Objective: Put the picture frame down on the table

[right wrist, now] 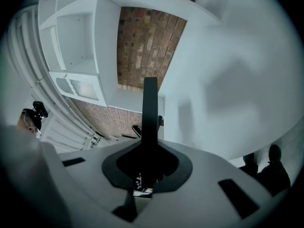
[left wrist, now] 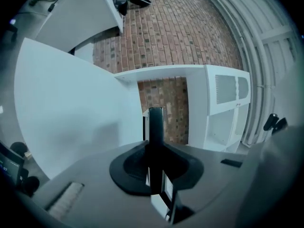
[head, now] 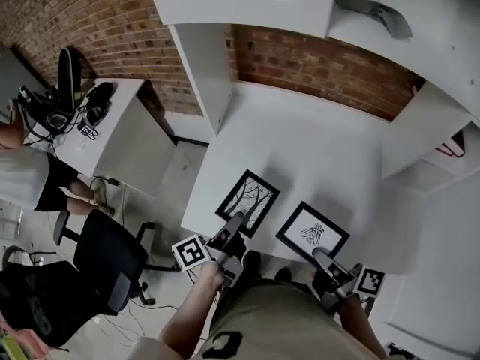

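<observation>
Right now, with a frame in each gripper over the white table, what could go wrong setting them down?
Each frame is pinched only at its near edge: left gripper on the tree frame, right gripper on the second frame; either could sag or slip from the fingers.
Both hang by the table's near edge; released there, one might overhang and tip off.
Their inner corners are close and may knock.

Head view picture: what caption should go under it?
Left gripper grips the tree picture frame, right gripper the other picture frame, at a white table.
</observation>
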### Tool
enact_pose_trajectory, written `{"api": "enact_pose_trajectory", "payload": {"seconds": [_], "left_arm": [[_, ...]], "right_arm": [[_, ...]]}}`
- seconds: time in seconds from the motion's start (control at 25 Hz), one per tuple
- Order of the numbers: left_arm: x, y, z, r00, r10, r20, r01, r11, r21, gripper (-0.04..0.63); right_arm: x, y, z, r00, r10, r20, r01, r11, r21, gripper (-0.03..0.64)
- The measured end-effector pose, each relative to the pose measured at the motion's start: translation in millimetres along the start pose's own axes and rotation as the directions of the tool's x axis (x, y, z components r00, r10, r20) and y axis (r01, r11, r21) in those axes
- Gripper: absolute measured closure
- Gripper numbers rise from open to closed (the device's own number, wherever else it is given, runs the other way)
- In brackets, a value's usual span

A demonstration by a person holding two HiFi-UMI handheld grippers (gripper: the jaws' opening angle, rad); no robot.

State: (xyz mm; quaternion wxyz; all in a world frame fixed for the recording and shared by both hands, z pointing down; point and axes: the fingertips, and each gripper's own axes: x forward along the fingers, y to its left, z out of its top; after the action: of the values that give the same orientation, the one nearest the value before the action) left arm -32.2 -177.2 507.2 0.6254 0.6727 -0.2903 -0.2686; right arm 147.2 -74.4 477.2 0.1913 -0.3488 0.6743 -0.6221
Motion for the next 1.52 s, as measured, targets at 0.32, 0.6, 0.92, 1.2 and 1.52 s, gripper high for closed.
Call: {"api": "enact_pose_trajectory", "payload": {"seconds": [0.32, 0.6, 0.92, 1.2, 1.52], "left_arm": [[20, 29, 30, 0.997, 0.058, -0.054, -0.058, 0.998, -0.015, 0.554], [53, 46, 25, 0.99, 0.142, -0.023, -0.141, 0.989, 0.044, 0.554], [96, 48, 32, 0.989, 0.128, 0.079, -0.128, 0.992, 0.004, 0.554], [112, 69, 57, 0.977, 0.173, 0.128, -0.177, 0.984, 0.019, 0.554], [113, 99, 70, 0.967, 0.232, 0.102, -0.238, 0.97, 0.047, 0.554]], "right_arm": [[33, -4, 8, 1.0, -0.003, 0.027, 0.002, 0.999, 0.036, 0.598], [41, -7, 44, 0.997, 0.057, -0.047, -0.055, 0.998, 0.036, 0.598], [33, -17, 76, 0.991, 0.077, -0.107, -0.072, 0.996, 0.051, 0.598], [39, -17, 86, 0.988, 0.083, -0.131, -0.077, 0.996, 0.051, 0.598], [44, -22, 85, 0.991, 0.065, -0.115, -0.062, 0.998, 0.033, 0.598]]}}
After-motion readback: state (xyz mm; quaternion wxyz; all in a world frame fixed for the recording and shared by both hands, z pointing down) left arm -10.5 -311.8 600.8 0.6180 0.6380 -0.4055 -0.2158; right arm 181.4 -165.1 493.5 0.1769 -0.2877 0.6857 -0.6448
